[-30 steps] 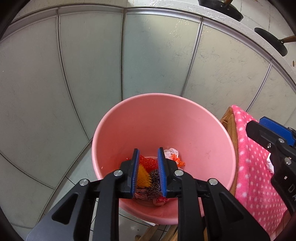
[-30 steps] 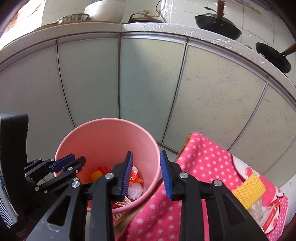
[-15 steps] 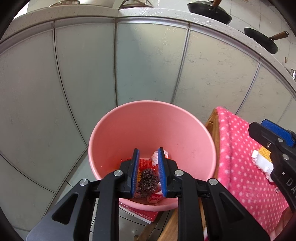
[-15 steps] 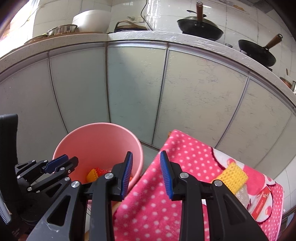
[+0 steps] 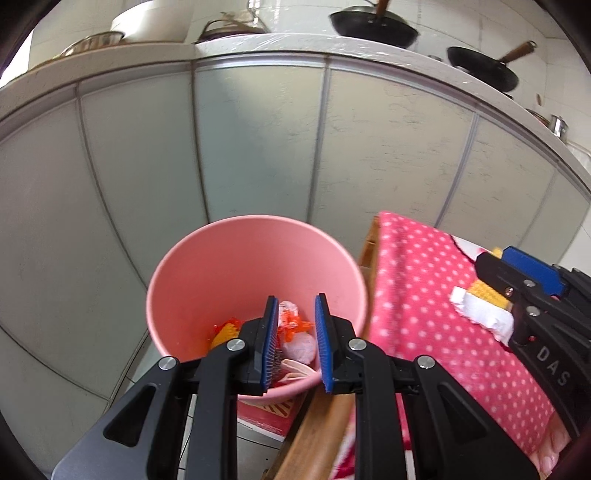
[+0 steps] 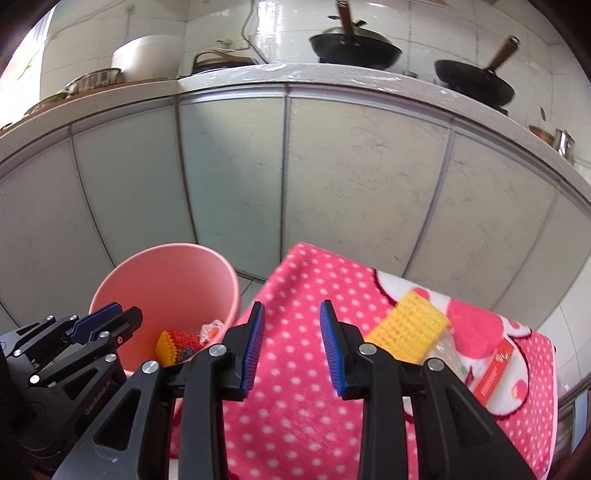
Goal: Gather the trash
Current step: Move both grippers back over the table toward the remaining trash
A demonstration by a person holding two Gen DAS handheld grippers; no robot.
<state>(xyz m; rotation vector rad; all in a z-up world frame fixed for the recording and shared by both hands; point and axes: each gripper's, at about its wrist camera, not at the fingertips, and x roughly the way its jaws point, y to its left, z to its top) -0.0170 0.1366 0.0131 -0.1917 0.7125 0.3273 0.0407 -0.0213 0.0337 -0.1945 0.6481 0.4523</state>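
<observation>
A wooden desk point(image 5: 317, 424) stands under a pink polka-dot cloth point(image 6: 295, 369). On the cloth lie a yellow knitted scrubber point(image 6: 408, 328), a clear plastic wrapper point(image 6: 448, 350) just beside it, and a red packet point(image 6: 495, 373). A pink bucket point(image 6: 177, 273) stands on the tiled floor point(image 5: 255, 446) beside the desk.

- Pale grey-green cabinet doors point(image 6: 332, 177) stand under a speckled countertop point(image 6: 369, 83).
- White wall tiles point(image 6: 207, 22) rise behind.
- Two black woks point(image 6: 354, 48) sit on top.

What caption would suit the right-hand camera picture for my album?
Empty right gripper hovers over a pink polka-dot cloth, yellow sponge ahead, pink bin at left.
</observation>
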